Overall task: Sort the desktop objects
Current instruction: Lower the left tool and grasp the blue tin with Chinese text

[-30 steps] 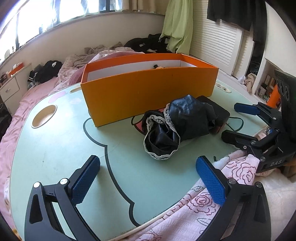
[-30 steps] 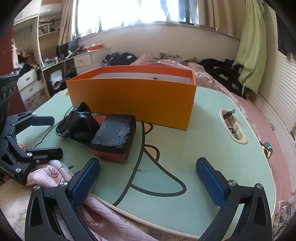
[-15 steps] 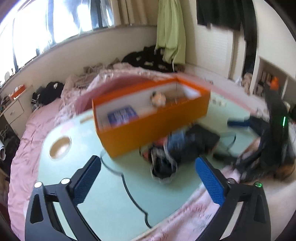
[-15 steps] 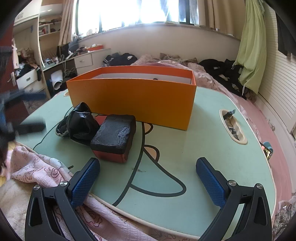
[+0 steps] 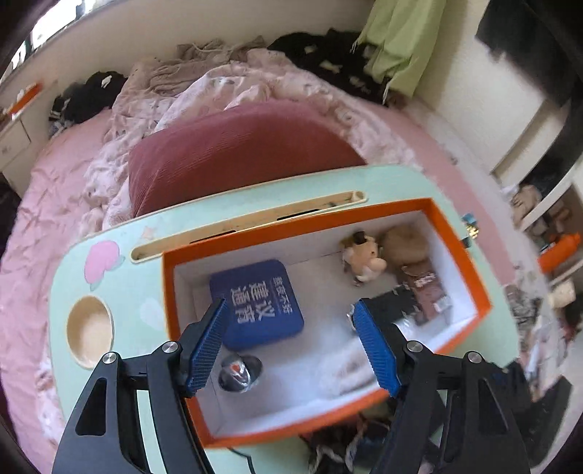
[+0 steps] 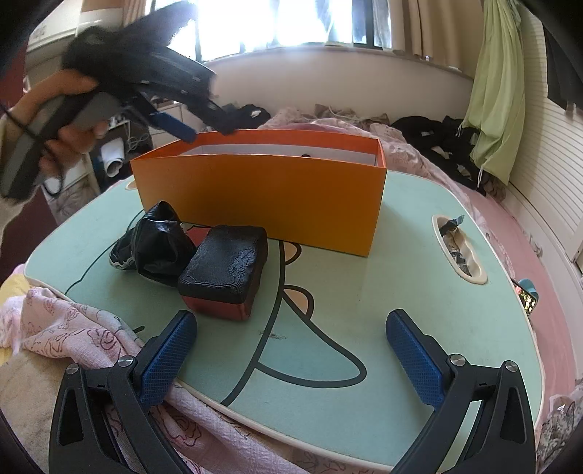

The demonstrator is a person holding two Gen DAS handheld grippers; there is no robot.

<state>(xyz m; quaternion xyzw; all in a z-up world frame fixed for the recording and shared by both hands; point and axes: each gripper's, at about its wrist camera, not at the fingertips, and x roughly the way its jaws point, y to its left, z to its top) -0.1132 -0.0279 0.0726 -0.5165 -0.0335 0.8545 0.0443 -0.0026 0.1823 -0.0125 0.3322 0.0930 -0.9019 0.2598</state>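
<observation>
— Where did the worktop (image 6: 400, 255) stand?
— On a pink bed (image 5: 54, 189) below the window (image 6: 291, 22), carrying the orange box (image 6: 262, 197).
— The hand-held grippers?
— Left (image 5: 291, 342) closing on nothing above the box; right (image 6: 291, 350) apart, empty.

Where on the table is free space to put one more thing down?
The table is bare between the right gripper and the orange box, up to the side slot. It is crowded at the left, where the black pouch and dark cloth lie. Inside the box, white floor shows beside the blue pad.
</observation>
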